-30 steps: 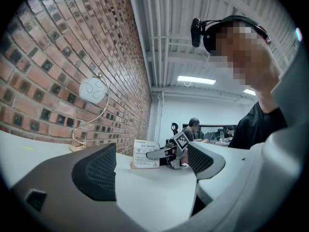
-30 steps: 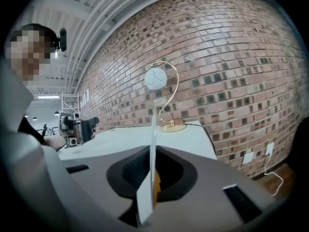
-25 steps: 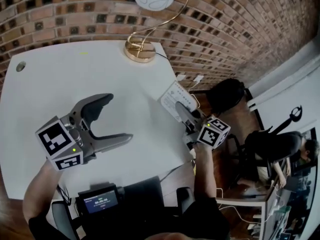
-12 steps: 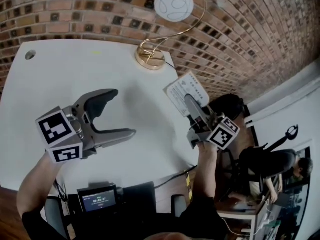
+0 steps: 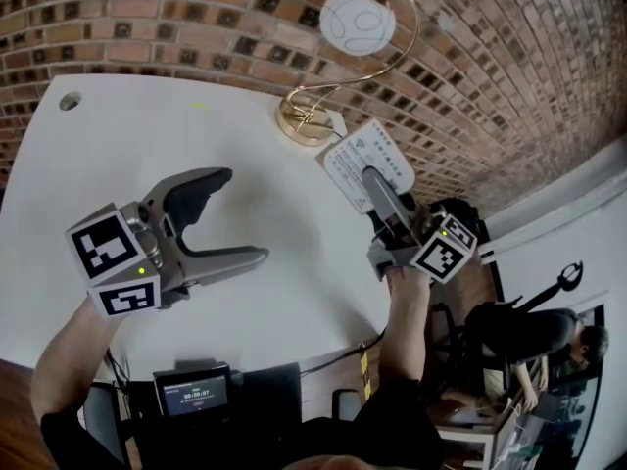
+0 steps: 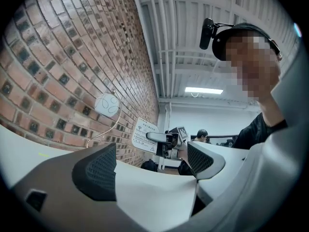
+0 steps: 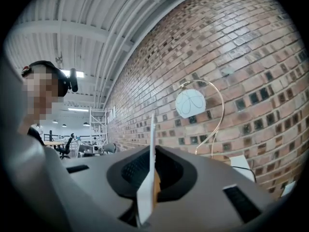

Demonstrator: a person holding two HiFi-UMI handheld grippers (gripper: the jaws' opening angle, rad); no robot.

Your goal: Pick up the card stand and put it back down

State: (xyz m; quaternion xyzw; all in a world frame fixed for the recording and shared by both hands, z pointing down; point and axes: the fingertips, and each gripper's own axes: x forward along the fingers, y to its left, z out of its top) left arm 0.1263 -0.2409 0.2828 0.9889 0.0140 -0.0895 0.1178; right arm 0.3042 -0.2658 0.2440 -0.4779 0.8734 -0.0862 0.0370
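The card stand [image 5: 364, 163], a white printed card in a clear holder, is off the white table [image 5: 118, 155], near its right edge. My right gripper [image 5: 376, 188] is shut on its lower part and points roughly level. In the right gripper view the card stand [image 7: 150, 170] shows edge-on, pinched between the dark pads. My left gripper [image 5: 242, 215] hovers over the table's middle, open with nothing between its fingers. From the left gripper [image 6: 154, 164] view, the card stand [image 6: 143, 134] and the right gripper [image 6: 160, 137] show beyond the table edge.
A gold lamp with a white globe [image 5: 357, 22] stands at the table's back right, its base [image 5: 305, 122] close to the card stand. A cable hole [image 5: 69, 101] is at the back left. A small screen device [image 5: 191, 392] sits below the front edge. A person [image 5: 534, 326] sits at the right.
My right gripper has lifted the card stand off the table and carried it toward the lamp. The left gripper has shifted only slightly.
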